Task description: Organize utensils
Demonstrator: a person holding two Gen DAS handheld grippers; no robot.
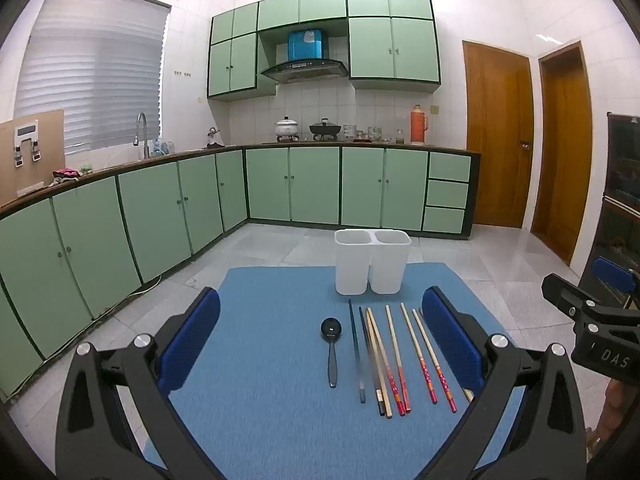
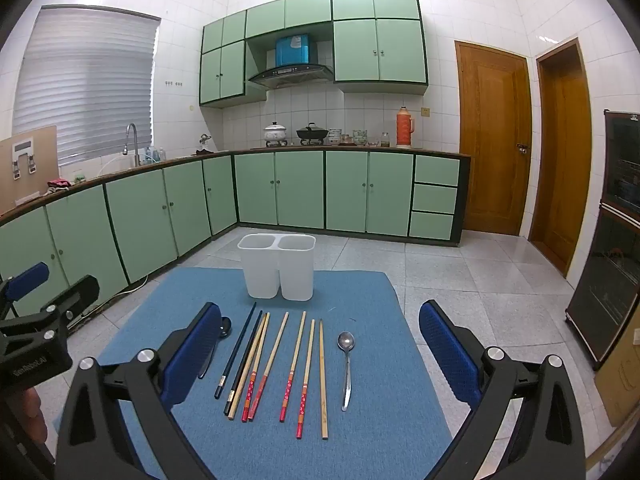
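Utensils all laid out on the blue mat, both grippers hovering wide apart with nothing in them

Left gripper and right gripper have their blue pads spread as far as they go, tilted down a bit over the mat. Chopsticks lie in a loose row, dark ones on the left, bamboo ones with red ends to the right. Black spoon sits at the left end of the row, metal spoon at the right end. White two-compartment holder stands upright at the far edge of the mat, just behind the row, not touching any of it
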